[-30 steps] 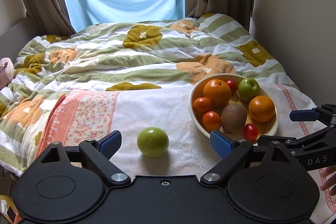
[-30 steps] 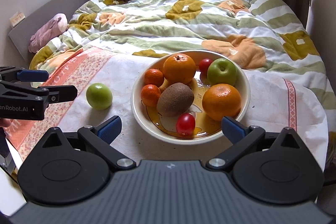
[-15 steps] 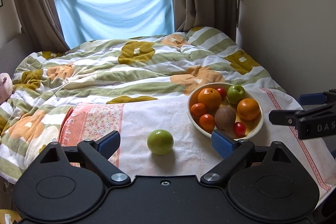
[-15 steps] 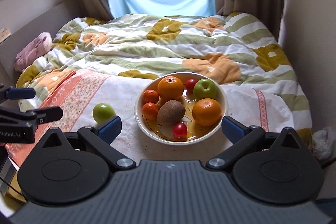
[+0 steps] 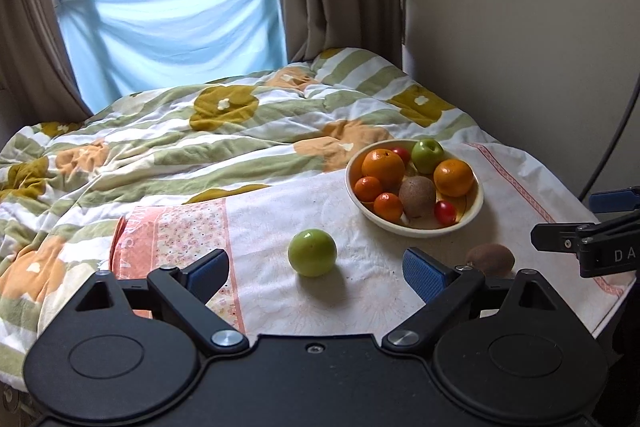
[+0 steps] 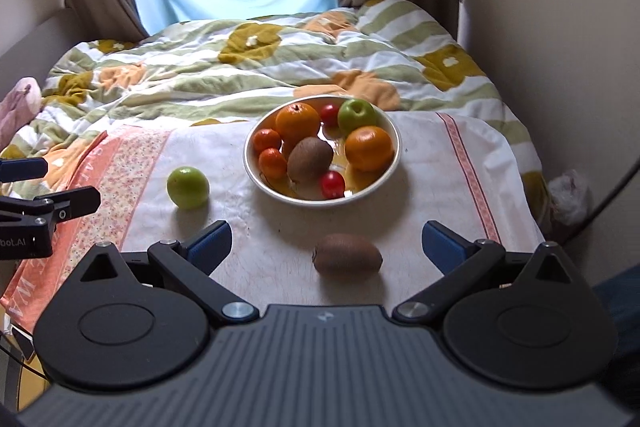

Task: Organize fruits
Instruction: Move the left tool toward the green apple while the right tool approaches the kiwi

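Blue-padded left hand-held gripper (image 5: 316, 273) spread wide, empty, round green apple (image 5: 312, 252) ahead; right hand-held gripper (image 6: 326, 241) likewise, brown fuzzy kiwi (image 6: 347, 253) between tips, untouched.

bowl (image 6: 390, 163): glazed ceramic, glossy
green apple (image 6: 188, 187): smooth, shiny skin
kiwi (image 6: 347, 259): brown, fuzzy, matt
towel (image 6: 432, 187): white cloth, soft, matt
quilt (image 6: 240, 67): padded cloth, rumpled
gripper pads (image 6: 210, 242): blue, textured
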A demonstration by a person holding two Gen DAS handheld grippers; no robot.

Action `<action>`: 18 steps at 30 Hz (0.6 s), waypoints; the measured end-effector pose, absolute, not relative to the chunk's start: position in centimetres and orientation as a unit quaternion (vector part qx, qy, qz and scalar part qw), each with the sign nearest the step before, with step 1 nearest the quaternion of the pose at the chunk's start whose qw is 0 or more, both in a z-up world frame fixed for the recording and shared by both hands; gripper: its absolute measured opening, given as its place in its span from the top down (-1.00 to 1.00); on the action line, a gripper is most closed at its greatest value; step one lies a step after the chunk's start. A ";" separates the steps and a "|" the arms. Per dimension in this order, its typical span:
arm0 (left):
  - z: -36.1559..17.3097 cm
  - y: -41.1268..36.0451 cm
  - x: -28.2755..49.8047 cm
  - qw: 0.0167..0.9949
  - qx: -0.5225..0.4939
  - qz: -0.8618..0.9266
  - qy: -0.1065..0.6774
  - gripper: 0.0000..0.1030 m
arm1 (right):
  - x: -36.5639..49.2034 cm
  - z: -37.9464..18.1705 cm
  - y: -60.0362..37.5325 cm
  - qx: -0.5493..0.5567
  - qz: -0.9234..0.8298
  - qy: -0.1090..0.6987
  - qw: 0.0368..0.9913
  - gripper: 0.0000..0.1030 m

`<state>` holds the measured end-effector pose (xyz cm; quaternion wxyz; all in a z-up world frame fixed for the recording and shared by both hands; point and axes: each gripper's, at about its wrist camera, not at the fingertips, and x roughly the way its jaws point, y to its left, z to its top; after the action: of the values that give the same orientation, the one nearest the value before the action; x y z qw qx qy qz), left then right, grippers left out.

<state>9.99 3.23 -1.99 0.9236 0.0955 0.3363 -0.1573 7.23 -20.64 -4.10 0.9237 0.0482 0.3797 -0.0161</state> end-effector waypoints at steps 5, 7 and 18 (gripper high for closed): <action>-3.5 4.2 11.2 0.916 0.107 -0.183 0.339 -0.87 | 6.5 -5.7 -19.2 0.071 -0.048 0.384 0.920 -1.00; -4.3 4.5 12.1 0.914 0.111 -0.190 0.340 -0.87 | 6.6 -6.6 -18.9 0.081 -0.055 0.385 0.918 -1.00; -9.8 3.1 18.3 0.897 0.139 -0.213 0.363 -0.69 | 9.3 -11.9 -19.0 0.110 -0.096 0.400 0.905 -1.00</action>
<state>18.34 3.12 -9.83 0.8965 0.1394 0.3625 -0.2131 9.28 -18.98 -11.94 0.9049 0.1104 0.3996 -0.0963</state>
